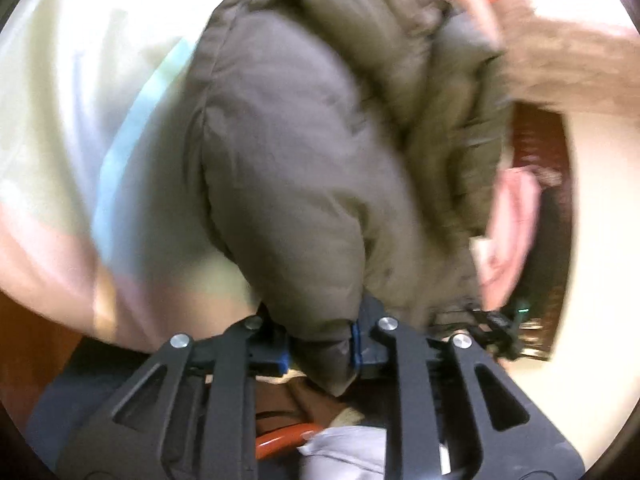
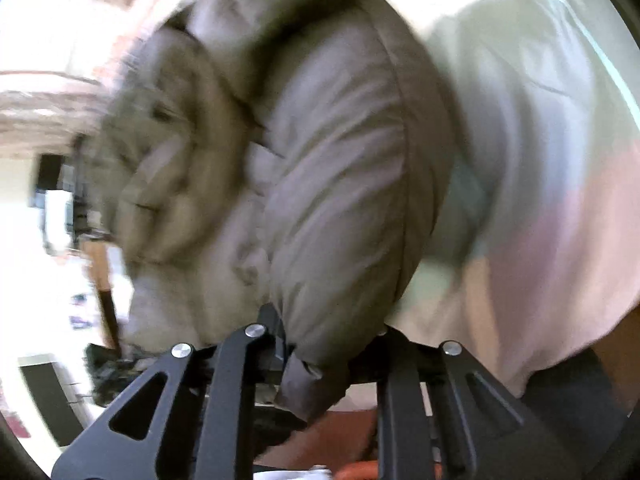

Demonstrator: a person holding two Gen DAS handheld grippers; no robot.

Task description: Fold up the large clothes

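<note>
Padded jacket (image 1: 288, 168) pinched in both grippers

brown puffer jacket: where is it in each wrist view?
Left wrist: the padded brown puffer jacket fills the centre, one edge pinched in the left claw at bottom centre.
Right wrist: jacket fills centre-left, an edge pinched in the right claw at bottom centre.
Shared landmark: the pale pastel sheet under the jacket, left in the left view, right in the right view.

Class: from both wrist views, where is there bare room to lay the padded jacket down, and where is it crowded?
Bare room: the pale pastel sheet, left of the jacket in the left view, right of it in the right. Crowded: the jacket's far side, with pink and orange fabric and blurred furniture.
</note>
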